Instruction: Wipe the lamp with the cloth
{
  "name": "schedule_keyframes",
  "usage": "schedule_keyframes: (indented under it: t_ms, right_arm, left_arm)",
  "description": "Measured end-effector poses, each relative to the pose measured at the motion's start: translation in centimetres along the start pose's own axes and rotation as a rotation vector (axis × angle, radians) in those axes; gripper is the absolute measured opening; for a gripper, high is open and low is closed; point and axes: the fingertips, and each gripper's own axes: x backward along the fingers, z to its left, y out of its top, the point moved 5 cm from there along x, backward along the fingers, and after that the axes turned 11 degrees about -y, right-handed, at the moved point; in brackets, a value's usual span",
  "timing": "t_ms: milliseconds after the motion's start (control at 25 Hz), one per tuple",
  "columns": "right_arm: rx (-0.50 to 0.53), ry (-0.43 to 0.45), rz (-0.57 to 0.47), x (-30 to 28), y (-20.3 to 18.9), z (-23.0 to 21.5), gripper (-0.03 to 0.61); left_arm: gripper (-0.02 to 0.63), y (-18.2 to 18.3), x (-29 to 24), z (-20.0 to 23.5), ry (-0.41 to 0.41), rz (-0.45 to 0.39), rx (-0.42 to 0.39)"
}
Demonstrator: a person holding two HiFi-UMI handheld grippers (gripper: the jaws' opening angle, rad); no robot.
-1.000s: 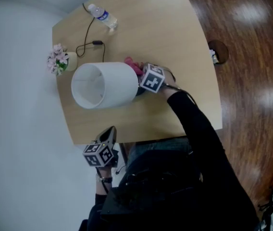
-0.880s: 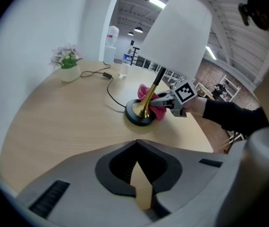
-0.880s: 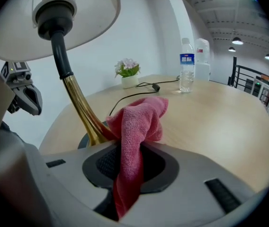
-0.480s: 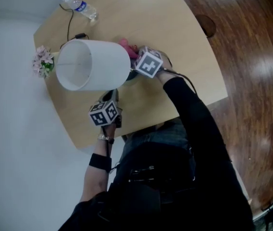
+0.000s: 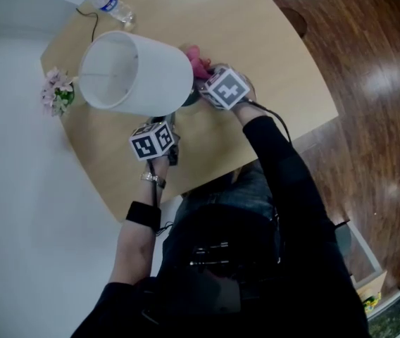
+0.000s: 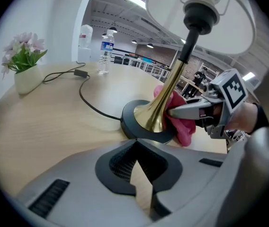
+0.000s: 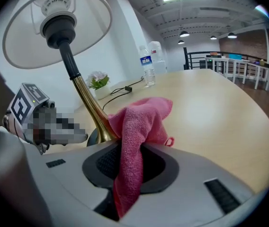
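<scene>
Two claws: left claw [image 6: 138,161] and right claw [image 7: 130,161], one in each hand, both low at the foot of the lamp [image 5: 135,72].
Left claw: jaws together, nothing between them. Tip points at the lamp's base [image 6: 134,123] and sits just beside it; contact can't be told.
Right claw: clamped on the cloth [image 7: 139,119], on the far side of the stem [image 6: 171,91] from the left claw.
Cloth: pink, bunched. One fold runs down between the right jaws. The loose top part presses against the lower stem, just above the base.
Lamp: white drum shade, black socket under it, brass stem flaring into a round dark base. Base sits on the desk [image 5: 270,44], between the two claws.
Desk: light wood, curved edge, against a pale wall; dark wood floor on the other side.
Cable [image 6: 88,98]: black, runs from the base across the desk to a small inline switch.
Bottle [image 6: 104,51]: clear water bottle, upright, far end of desk, well apart from the lamp.
Flowers [image 5: 58,94]: pink, in a small white pot at the desk edge by the wall, well apart from the base.
</scene>
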Motion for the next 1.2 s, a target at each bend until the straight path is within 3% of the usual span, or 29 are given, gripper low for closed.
schedule_keyframes:
  t_ms: [400,560,640,760,1080,1200]
  right_arm:
    - [-0.132,-0.096,-0.012,1.2,-2.9,2.3,0.08]
    - [-0.157,-0.086,-0.009,1.4,-4.1,4.8,0.078]
    - [-0.126,-0.091,0.01,0.9,-5.1,6.4,0.078]
    - [-0.067,-0.172,0.021,0.2,-5.9,7.6,0.075]
    - [0.007,-0.117,0.032,-0.7,-4.0,12.0,0.075]
    - [-0.048,-0.099,0.03,-2.4,-3.6,13.3,0.075]
  left_arm:
    - [0.003,0.1,-0.9,0.3,-0.02,0.036,-0.047]
    - [0.003,-0.2,-0.8,0.4,-0.033,0.047,-0.046]
    - [0.003,-0.2,-0.7,0.4,-0.043,0.049,-0.048]
    - [0.003,-0.1,-0.4,0.6,-0.056,0.044,-0.04]
    - [0.003,-1.0,2.0,2.4,-0.049,0.033,-0.025]
    - [0.003,-1.5,3.3,3.6,-0.04,0.024,-0.008]
